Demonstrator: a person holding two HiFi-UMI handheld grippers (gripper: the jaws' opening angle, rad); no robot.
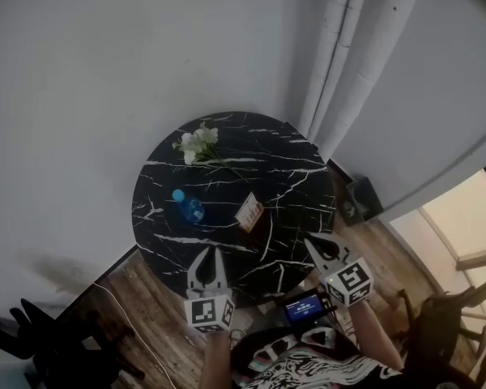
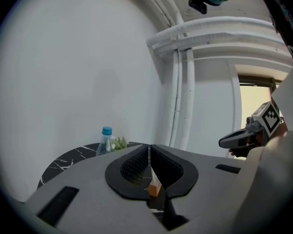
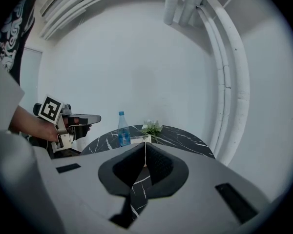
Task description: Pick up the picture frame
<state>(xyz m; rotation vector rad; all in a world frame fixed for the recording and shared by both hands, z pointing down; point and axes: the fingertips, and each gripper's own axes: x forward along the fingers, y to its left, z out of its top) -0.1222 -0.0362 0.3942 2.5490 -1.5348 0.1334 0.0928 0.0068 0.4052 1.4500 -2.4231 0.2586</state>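
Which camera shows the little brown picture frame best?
The head view: the small brown picture frame stands unblocked on the round black marble table. The left gripper view shows only an orange-brown sliver behind the shut left gripper. The right gripper view shows just its top edge.

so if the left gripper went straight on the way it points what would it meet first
Probably the picture frame: looking along the shut left gripper, it stands on the round table right beyond the tips. Depth is unclear, so a near miss is possible.
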